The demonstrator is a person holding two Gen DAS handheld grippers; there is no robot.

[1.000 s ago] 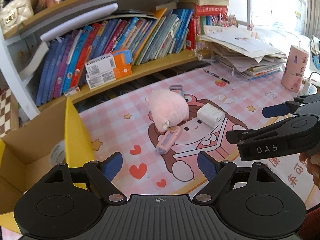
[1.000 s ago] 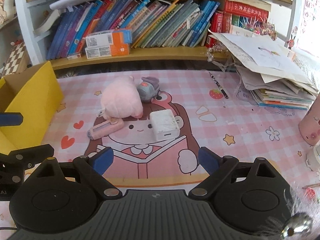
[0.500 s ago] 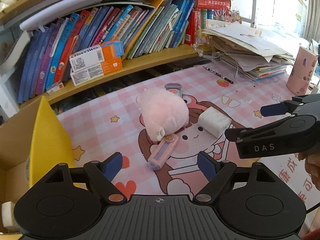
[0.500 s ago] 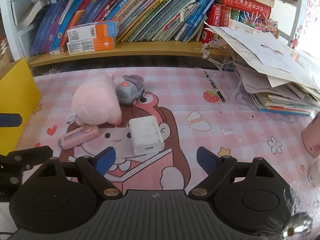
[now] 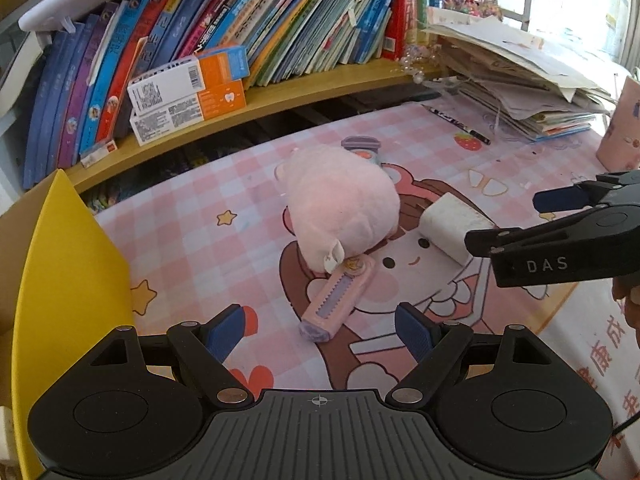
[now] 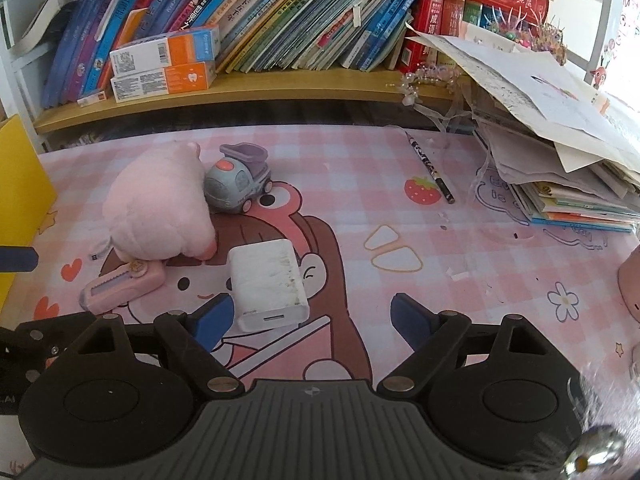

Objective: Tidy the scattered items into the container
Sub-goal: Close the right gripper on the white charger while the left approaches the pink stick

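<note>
Your left gripper [image 5: 320,330] hangs low over the mat [image 5: 208,240] with its jaws apart and nothing between them, and the cutter [image 5: 338,300] lies just ahead of it, close to the middle of the gap. The cutter's long axis runs on a slant, from its near end by your fingertips up and to the right toward the plush [image 5: 340,220], whose tag end touches or overlaps its far end. That slant is what the next move likely turns on: your fingers open left to right, so the cutter sits at an angle across them, and a small twist of the wrist would probably let the pads close across its narrow sides. Your right gripper [image 6: 310,312] is also spread and empty; the charger [image 6: 268,280] lies just beside its left finger [image 6: 212,316], set to the left of the gap, not centred in it, its long axis pointing roughly away from you. So each hand has its own nearest thing: left for the cutter, right for the charger. The truck [image 6: 240,184] stands behind the plush, touching it, farther from both hands. The box [image 5: 60,280] is at your left, nearest the left hand.
</note>
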